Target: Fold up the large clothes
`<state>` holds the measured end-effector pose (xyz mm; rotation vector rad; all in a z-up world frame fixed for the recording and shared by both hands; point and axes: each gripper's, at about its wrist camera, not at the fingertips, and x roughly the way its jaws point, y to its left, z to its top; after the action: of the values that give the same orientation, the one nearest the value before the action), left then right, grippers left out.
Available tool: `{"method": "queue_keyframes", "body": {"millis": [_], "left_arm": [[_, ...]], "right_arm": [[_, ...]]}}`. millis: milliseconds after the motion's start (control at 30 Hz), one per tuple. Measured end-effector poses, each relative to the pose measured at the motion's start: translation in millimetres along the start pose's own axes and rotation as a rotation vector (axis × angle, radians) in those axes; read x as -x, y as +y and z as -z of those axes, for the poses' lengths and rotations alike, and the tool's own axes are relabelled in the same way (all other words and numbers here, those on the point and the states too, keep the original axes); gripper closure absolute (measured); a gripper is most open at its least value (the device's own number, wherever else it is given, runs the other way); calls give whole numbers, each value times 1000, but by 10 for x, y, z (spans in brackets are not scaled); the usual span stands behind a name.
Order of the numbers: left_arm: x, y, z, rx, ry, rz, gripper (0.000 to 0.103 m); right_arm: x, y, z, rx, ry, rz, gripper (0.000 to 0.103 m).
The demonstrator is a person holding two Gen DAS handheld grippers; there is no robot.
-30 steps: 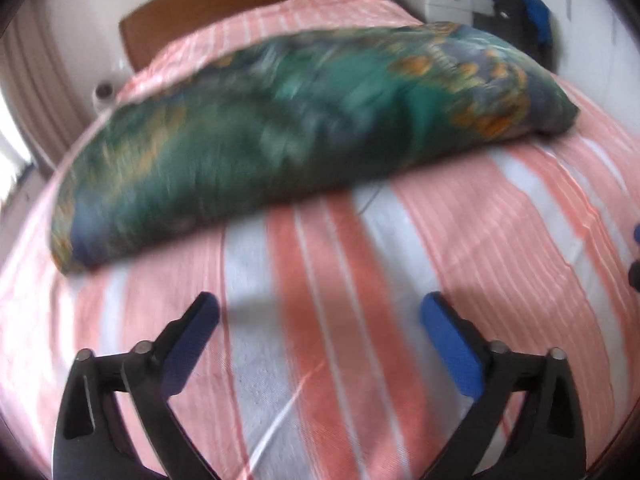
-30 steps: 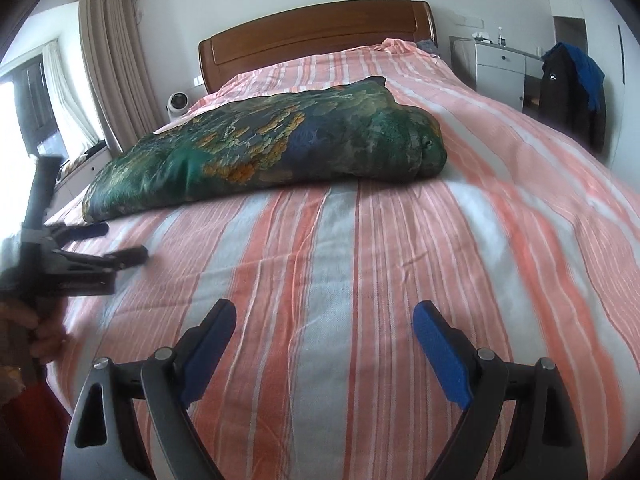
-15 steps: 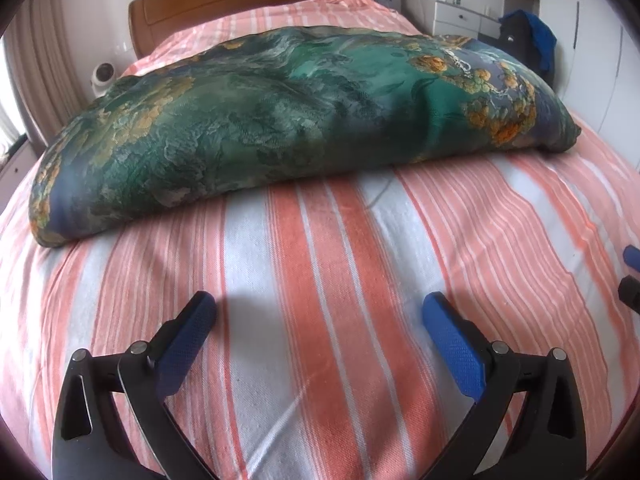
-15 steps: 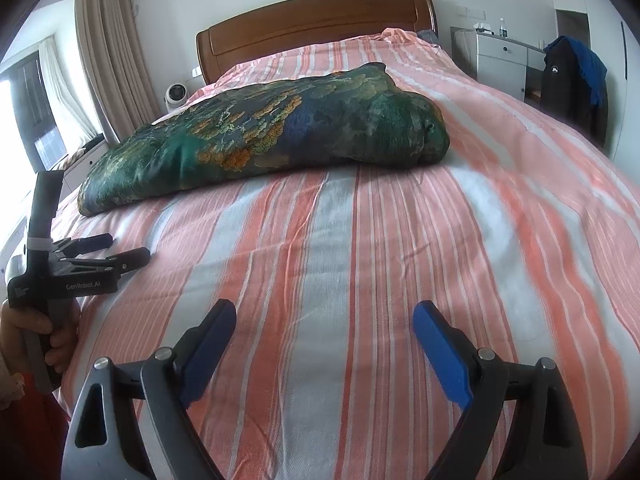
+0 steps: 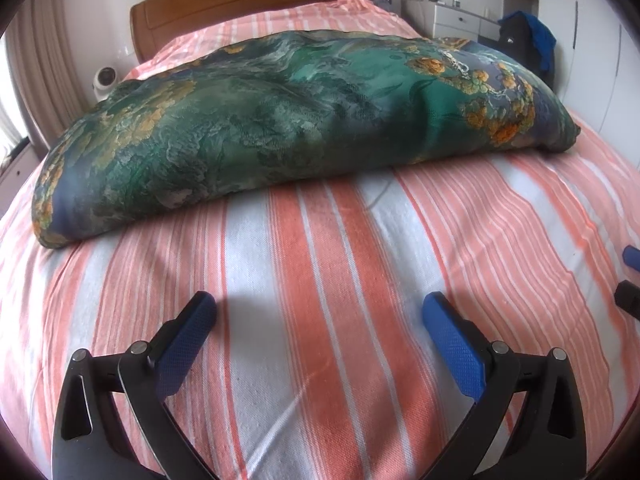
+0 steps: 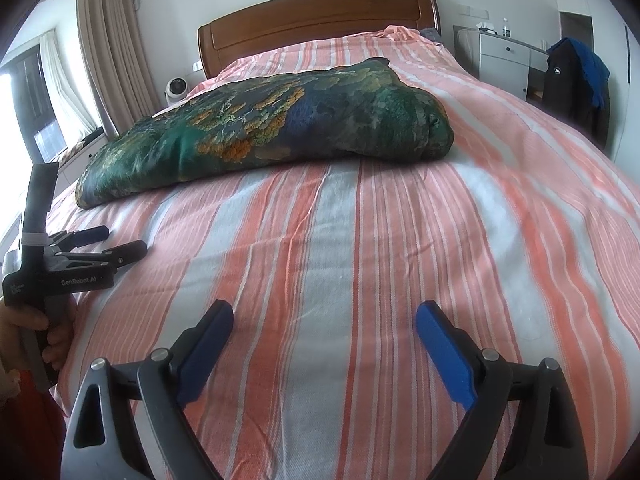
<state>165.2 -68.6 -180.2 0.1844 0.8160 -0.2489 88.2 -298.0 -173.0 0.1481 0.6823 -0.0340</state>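
Observation:
A large folded cloth with a green, blue and orange floral print [image 5: 288, 120] lies across the middle of the striped bed [image 5: 320, 280]; it also shows in the right wrist view [image 6: 280, 124]. My left gripper [image 5: 320, 312] is open and empty, low over the bedspread, short of the cloth's near edge. My right gripper [image 6: 325, 316] is open and empty, over the bedspread further back from the cloth. The left gripper also shows at the left of the right wrist view [image 6: 120, 242], hand-held. The right gripper's tips show at the right edge of the left wrist view [image 5: 630, 276].
A wooden headboard [image 6: 320, 24] stands at the far end of the bed. A white dresser [image 6: 504, 60] and a chair with dark and blue clothes [image 6: 576, 76] stand at the right. A small white fan [image 6: 178, 88] and curtains [image 6: 108, 52] are at the left.
The left gripper view has steadied from blurred and swung to face the cloth square on, a little nearer. The right gripper has held nearly still. Both stayed open.

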Motion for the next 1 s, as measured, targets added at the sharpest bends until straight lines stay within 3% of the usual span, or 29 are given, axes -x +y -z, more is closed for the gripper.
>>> {"method": "queue_keyframes", "body": {"millis": [300,400,500,667,833,1000], "left_arm": [[8,-3,8,-3,-5,-6,0],[8,-7,4,-3,-5,-7,0],[11,-7,10,-3,-12,-8,0],[0,-2,21,-4,-14,-9,0],[0,-2,18,-4,-16,-11,0],[-4,-3,18,-3,-15,-10,0]], "right_arm": [[-8,16,11,3,0,-1,10],[47,-53,-11,-37,-19,-38,10],[176,-311,-111,-186,-83,-84,10],[64,-833,-609,-435,-154,-144,10],[-342,-1005,-1034,-512,-97,-175,10],[-750,-1051,-1155,-578,7,-187,10]]}}
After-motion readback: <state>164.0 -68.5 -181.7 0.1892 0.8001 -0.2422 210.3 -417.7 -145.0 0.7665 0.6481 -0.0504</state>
